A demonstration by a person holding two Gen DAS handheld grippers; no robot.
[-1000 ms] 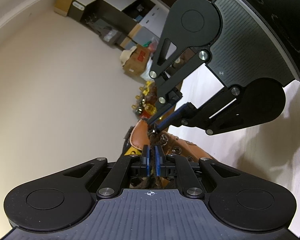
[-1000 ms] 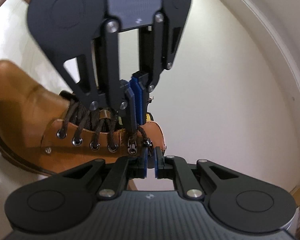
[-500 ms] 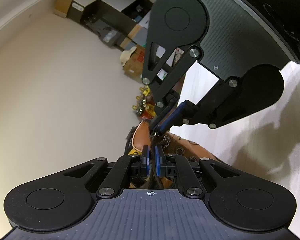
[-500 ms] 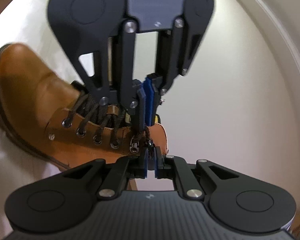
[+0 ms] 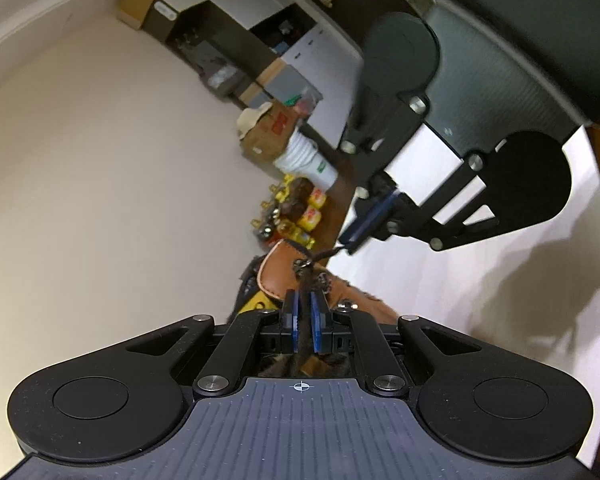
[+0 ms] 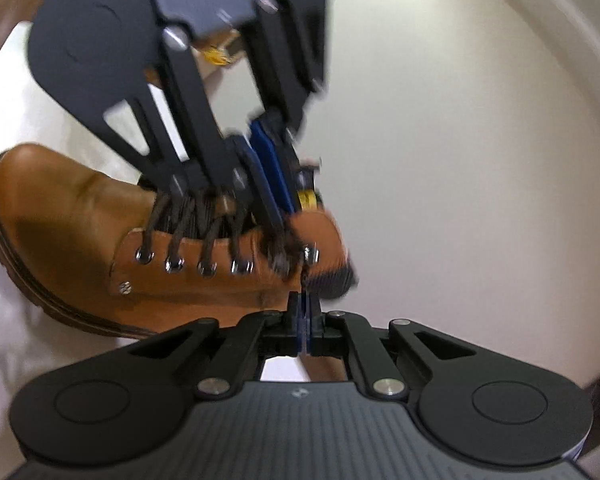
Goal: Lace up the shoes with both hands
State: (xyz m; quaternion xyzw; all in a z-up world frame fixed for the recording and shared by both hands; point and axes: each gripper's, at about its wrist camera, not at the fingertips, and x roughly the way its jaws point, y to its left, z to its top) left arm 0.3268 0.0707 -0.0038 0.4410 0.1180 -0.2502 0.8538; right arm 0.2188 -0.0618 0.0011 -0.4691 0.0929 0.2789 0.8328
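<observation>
Right gripper (image 6: 305, 300) has shut on lace (image 5: 324, 255).

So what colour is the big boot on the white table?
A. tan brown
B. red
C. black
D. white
A: the boot is tan-brown leather, with dark brown laces crossing through its metal eyelets, and it lies on the white table.
</observation>
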